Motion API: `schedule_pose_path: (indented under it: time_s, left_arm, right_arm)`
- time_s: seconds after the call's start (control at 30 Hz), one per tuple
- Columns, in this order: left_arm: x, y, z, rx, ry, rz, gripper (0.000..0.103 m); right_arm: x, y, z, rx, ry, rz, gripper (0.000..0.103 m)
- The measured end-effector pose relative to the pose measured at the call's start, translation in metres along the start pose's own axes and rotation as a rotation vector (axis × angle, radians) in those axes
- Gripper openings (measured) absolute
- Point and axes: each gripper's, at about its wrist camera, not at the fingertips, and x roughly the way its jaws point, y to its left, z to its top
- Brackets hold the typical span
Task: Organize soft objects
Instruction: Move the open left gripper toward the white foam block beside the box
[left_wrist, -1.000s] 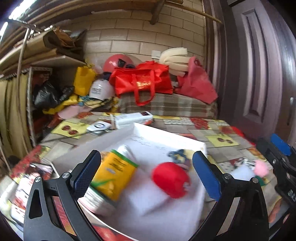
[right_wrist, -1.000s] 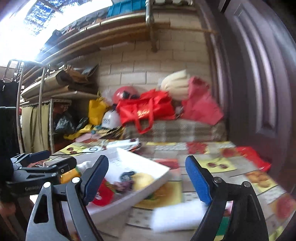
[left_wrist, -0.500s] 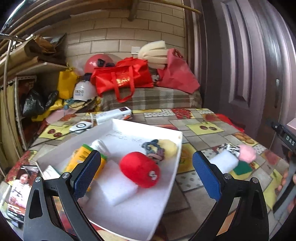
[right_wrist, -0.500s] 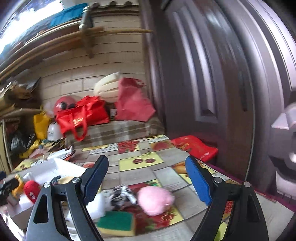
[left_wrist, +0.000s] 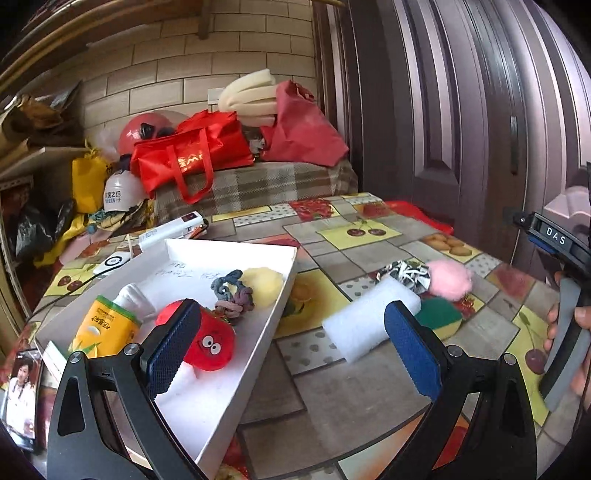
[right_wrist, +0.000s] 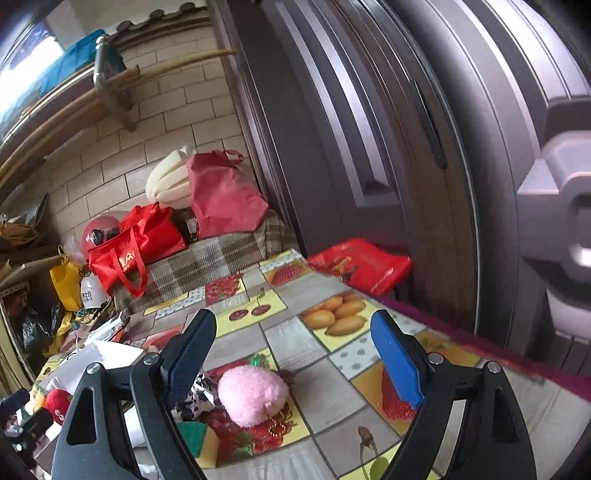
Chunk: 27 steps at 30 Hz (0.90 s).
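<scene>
Soft objects lie in two groups on the fruit-patterned tablecloth (left_wrist: 369, 254). Inside the white tray (left_wrist: 236, 247), on the left, sit a red plush with cartoon eyes (left_wrist: 210, 345), a knotted grey-and-mauve fabric ring (left_wrist: 232, 293), a pale yellow pom-pom (left_wrist: 262, 282) and a white foam block (left_wrist: 177, 397) under the plush; a yellow tube with a white cap (left_wrist: 107, 325) lies beside them at the tray's left side. Outside the tray, to its right, a white sponge block (left_wrist: 369, 314) rests on the cloth, with a green scouring pad (left_wrist: 441, 314) just beside its far end, a black-and-white patterned scrunchie (left_wrist: 406, 271) behind it and a pink fluffy ball (left_wrist: 448, 277) touching the scrunchie. The left gripper (left_wrist: 284, 347) hangs over the tray's right rim with its blue pads spread wide and nothing between them; the tray wall stands between it and the sponge block's near end. The right gripper (right_wrist: 291, 354) is likewise spread and empty, above the cloth, with the pink fluffy ball low between its fingers and the scrunchie partly hidden behind its left finger. A dark panelled door (right_wrist: 369, 147) stands close along the table's right edge. Farther back are a red tote bag (left_wrist: 192, 155), a red helmet (left_wrist: 142, 131), a white hard hat (left_wrist: 120, 190) and rolled cream foam (left_wrist: 247, 96) on a plaid-covered bench.
</scene>
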Motion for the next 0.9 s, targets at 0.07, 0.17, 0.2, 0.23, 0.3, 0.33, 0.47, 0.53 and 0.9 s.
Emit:
schedule_pose_path:
  time_s: [0.07, 0.17, 0.2, 0.23, 0.3, 0.33, 0.47, 0.53, 0.9]
  left_arm:
    - [0.004, 0.0, 0.0, -0.001, 0.017, -0.001, 0.1]
    - [0.011, 0.003, 0.0, -0.014, 0.055, -0.008, 0.1]
    - [0.014, 0.005, 0.0, -0.023, 0.069, -0.012, 0.1]
    - [0.016, 0.006, 0.0, -0.032, 0.078, -0.016, 0.1]
    - [0.019, 0.011, -0.001, -0.057, 0.096, -0.022, 0.1]
    - [0.02, 0.013, -0.001, -0.068, 0.103, -0.024, 0.1]
    - [0.024, 0.015, -0.002, -0.083, 0.122, -0.041, 0.1]
    - [0.026, 0.014, -0.002, -0.082, 0.131, -0.054, 0.1]
    - [0.055, 0.027, -0.006, -0.176, 0.261, -0.13, 0.1]
  right_arm:
    - [0.003, -0.001, -0.001, 0.011, 0.03, 0.005, 0.086]
    - [0.006, 0.0, -0.002, 0.01, 0.053, 0.009, 0.086]
    - [0.005, 0.0, -0.002, 0.009, 0.057, 0.012, 0.086]
    - [0.005, 0.0, -0.003, 0.01, 0.063, 0.015, 0.086]
    - [0.007, 0.0, -0.003, 0.013, 0.074, 0.018, 0.086]
    - [0.007, -0.001, -0.003, 0.017, 0.082, 0.02, 0.086]
    - [0.01, -0.003, -0.004, 0.035, 0.099, 0.028, 0.086]
    - [0.011, -0.004, -0.004, 0.047, 0.109, 0.033, 0.086]
    - [0.013, -0.007, -0.006, 0.074, 0.148, 0.059, 0.086]
